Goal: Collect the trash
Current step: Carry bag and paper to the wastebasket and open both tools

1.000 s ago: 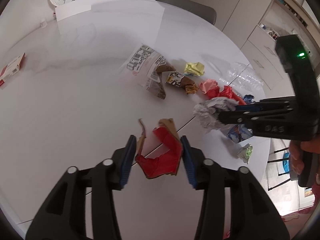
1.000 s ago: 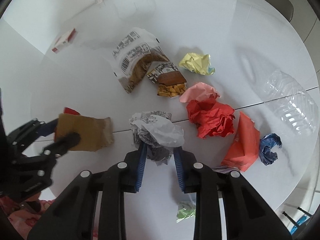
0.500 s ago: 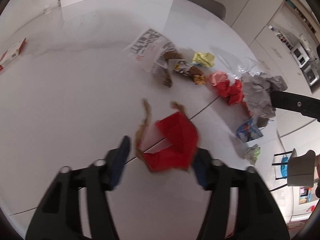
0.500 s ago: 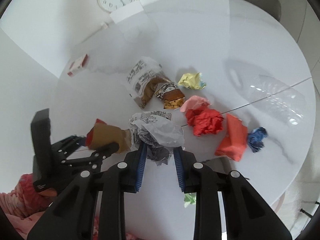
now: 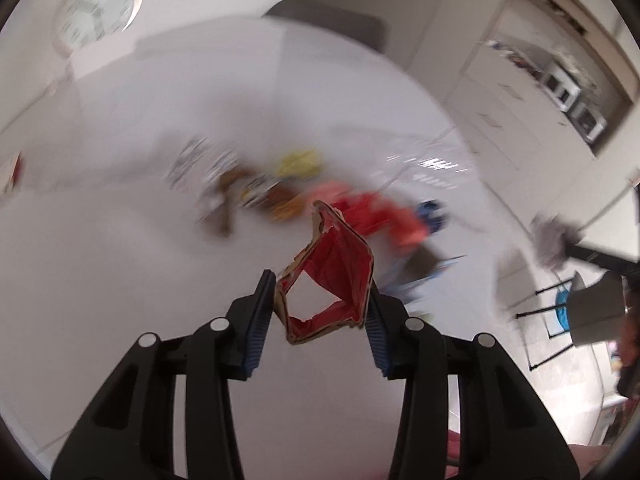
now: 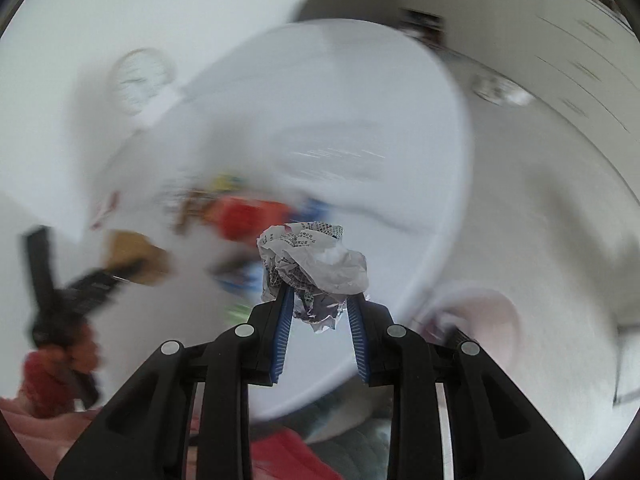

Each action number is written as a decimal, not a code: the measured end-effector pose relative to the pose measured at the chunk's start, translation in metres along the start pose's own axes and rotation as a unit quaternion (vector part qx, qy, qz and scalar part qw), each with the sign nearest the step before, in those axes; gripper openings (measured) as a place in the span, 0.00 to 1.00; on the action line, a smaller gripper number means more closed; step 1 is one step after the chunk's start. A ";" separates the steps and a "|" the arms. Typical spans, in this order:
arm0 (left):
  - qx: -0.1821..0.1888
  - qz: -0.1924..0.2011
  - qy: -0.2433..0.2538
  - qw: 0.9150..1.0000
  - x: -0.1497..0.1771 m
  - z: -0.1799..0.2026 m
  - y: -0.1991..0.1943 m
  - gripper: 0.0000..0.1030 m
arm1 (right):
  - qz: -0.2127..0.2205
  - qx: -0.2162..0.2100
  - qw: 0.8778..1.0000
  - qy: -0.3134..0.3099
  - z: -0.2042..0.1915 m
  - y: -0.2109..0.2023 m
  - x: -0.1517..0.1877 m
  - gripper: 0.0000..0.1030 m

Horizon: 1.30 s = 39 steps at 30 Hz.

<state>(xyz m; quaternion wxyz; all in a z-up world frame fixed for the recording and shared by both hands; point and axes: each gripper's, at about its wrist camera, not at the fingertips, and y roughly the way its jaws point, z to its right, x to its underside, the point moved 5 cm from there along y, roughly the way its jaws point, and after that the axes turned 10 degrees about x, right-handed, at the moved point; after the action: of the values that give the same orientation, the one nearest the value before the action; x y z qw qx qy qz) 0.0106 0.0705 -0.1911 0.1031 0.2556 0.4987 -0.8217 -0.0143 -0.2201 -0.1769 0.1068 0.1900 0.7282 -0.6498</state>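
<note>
My left gripper [image 5: 322, 300] is shut on a torn red and brown carton [image 5: 332, 268] and holds it well above the white round table [image 5: 120, 260]. My right gripper [image 6: 320, 304] is shut on a crumpled grey printed paper ball [image 6: 316, 260], lifted off the table beyond its right edge. More trash lies blurred on the table: a printed snack bag [image 5: 216, 184], a yellow paper wad [image 5: 300, 162], red crumpled paper [image 5: 372, 212] and a blue scrap [image 5: 432, 212]. The right gripper with its grey ball also shows at the right of the left wrist view [image 5: 552, 240].
A wall clock [image 5: 98, 4] stands at the table's far side. A grey chair [image 5: 328, 20] stands behind the table, white cabinets [image 5: 520, 92] to the right. A pale round container [image 6: 480, 320] sits on the floor right of the table. A clear plastic bottle [image 5: 432, 168] lies on the table.
Both grippers have risen and pulled back from the table with their trash. The right gripper has swung right, past the table edge. Both views are now motion-blurred.
</note>
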 end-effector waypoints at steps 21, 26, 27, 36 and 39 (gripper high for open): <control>0.090 -0.093 0.167 0.977 0.006 0.231 0.081 0.41 | -0.157 0.065 0.973 0.156 0.191 0.174 0.113 0.75; 0.102 -0.128 0.171 0.972 0.021 0.261 0.115 0.44 | -0.119 0.078 0.974 0.178 0.216 0.122 0.111 0.86; 0.104 -0.136 0.172 0.970 0.026 0.265 0.122 0.45 | -0.112 0.080 0.973 0.183 0.219 0.112 0.111 0.88; 0.110 -0.236 0.179 0.949 0.078 0.309 0.231 0.62 | -0.088 0.100 0.969 0.206 0.260 0.059 0.122 0.94; 0.108 -0.262 0.175 0.943 0.094 0.315 0.258 0.68 | -0.097 0.103 0.965 0.220 0.275 0.061 0.133 0.94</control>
<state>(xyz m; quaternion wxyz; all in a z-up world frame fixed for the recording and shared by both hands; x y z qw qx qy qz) -0.0600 -0.3197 -0.3210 -0.2333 0.2649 0.4666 -0.8110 -0.1345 -0.4676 -0.3224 -0.1394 0.2666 0.6779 -0.6708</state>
